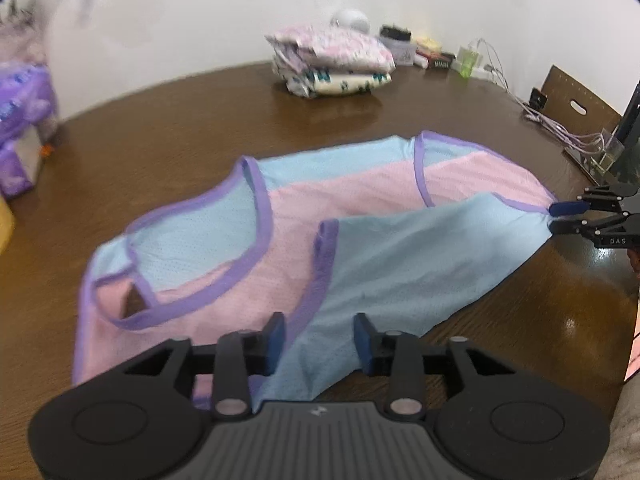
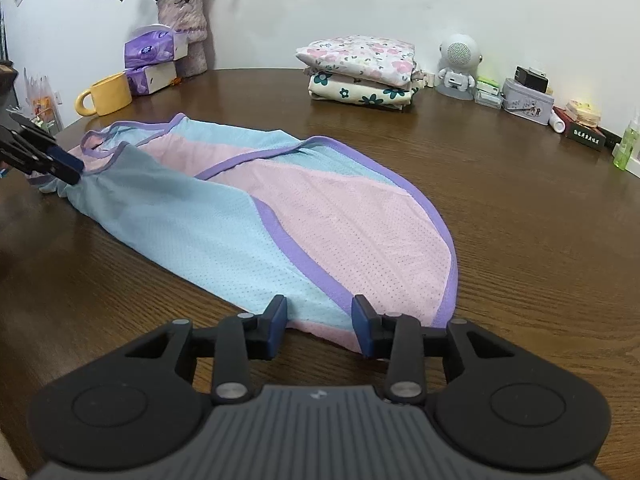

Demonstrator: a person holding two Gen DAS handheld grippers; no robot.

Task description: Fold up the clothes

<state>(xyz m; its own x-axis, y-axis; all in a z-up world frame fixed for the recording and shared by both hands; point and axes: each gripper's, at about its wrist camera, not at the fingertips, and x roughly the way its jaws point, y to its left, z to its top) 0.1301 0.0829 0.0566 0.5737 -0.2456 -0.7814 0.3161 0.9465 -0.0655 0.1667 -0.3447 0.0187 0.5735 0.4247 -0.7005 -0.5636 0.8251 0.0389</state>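
A pink and light-blue mesh garment with purple trim [image 1: 304, 236] lies on the brown wooden table, partly folded over itself; it also shows in the right wrist view [image 2: 320, 216]. My left gripper [image 1: 320, 340] stands open over the garment's near blue edge, fingers apart with cloth between them. In the right wrist view the left gripper [image 2: 66, 172] sits at the garment's far bunched end. My right gripper [image 2: 320, 320] is open at the garment's near hem. In the left wrist view the right gripper [image 1: 560, 216] sits at the garment's right tip, fingers close around cloth.
A stack of folded floral clothes [image 2: 360, 72] sits at the back of the table [image 2: 520, 220]. A yellow mug [image 2: 106, 94], purple tissue packs [image 2: 154, 60], a vase of flowers [image 2: 188, 28], a white robot speaker [image 2: 456, 66], tins and bottles line the wall. Cables [image 1: 552, 120] lie at the right.
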